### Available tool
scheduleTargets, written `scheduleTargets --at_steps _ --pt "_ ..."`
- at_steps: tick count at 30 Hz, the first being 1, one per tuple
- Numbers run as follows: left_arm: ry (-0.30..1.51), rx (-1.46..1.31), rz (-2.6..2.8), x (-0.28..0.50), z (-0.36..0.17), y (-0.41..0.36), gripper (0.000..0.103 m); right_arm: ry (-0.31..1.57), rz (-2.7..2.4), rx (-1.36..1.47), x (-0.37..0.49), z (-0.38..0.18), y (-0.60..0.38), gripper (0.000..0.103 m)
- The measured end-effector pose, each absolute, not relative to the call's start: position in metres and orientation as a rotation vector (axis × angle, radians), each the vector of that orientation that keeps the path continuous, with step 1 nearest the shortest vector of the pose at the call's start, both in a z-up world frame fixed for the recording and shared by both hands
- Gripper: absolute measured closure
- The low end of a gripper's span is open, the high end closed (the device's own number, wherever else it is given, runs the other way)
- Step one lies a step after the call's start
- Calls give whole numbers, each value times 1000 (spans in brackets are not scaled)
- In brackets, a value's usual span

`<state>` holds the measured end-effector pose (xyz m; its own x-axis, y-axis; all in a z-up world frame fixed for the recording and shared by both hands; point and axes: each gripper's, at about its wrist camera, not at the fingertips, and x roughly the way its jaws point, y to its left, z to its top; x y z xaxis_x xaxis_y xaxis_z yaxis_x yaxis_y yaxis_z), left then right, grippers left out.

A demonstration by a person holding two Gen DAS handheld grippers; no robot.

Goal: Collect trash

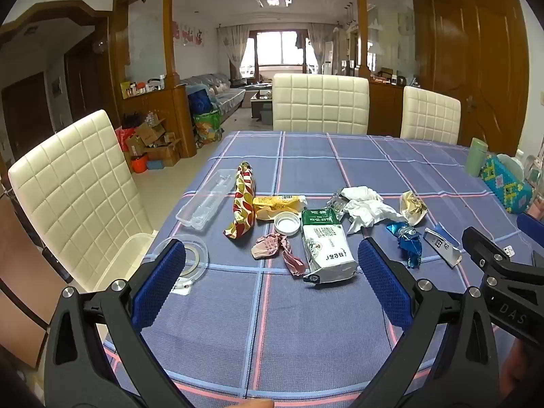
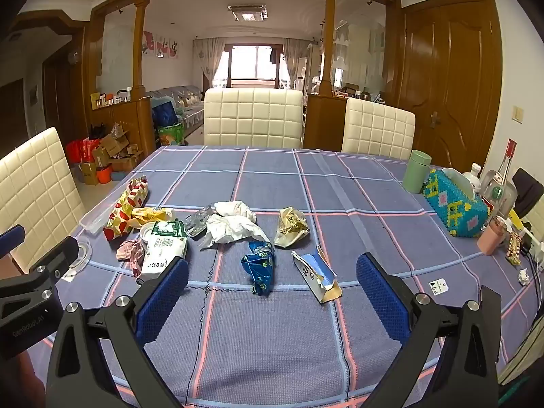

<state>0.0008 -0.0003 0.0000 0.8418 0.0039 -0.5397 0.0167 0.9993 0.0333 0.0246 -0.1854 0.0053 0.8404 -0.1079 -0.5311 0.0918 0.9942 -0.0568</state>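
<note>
Trash lies scattered on the blue checked tablecloth (image 1: 272,323). In the left wrist view I see a white and green milk carton (image 1: 326,248), a crumpled pink wrapper (image 1: 277,250), a red and yellow wrapper (image 1: 243,204), a yellow bag (image 1: 277,205), a white lid (image 1: 287,223), white tissue (image 1: 365,209) and a blue foil wrapper (image 1: 408,239). My left gripper (image 1: 272,284) hovers open just short of the carton. In the right wrist view my right gripper (image 2: 272,297) hovers open in front of the blue foil wrapper (image 2: 260,267) and a torn blue and white box (image 2: 318,277). Neither gripper holds anything.
A clear plastic tray (image 1: 204,200) and a tape roll (image 1: 190,258) lie at the table's left edge. A green cup (image 2: 416,171), a beaded tissue box (image 2: 454,204) and bottles (image 2: 499,187) stand at the right. Cream chairs (image 2: 253,117) surround the table.
</note>
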Motion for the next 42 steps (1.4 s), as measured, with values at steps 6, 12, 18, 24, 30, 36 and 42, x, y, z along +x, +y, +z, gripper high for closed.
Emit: scheduleTargets --at_steps 6,12,18,24,30,36,42 --pt "567 37 -7 0 0 0 3 564 -105 -28 25 5 -186 6" --pt "567 38 -9 0 0 0 3 566 -105 -28 25 5 -185 6" --pt "569 36 -9 1 0 0 3 565 -104 -28 25 5 -185 6" --pt "565 37 -10 1 1 0 3 566 -105 -28 25 5 -186 6" --pt "567 39 -12 1 0 0 3 568 -104 -28 24 4 -186 7" --pt "565 37 -12 0 0 0 3 569 -104 -28 24 4 -186 6" --pt "565 37 -13 -2 3 -5 3 568 -104 -28 24 4 -186 6"
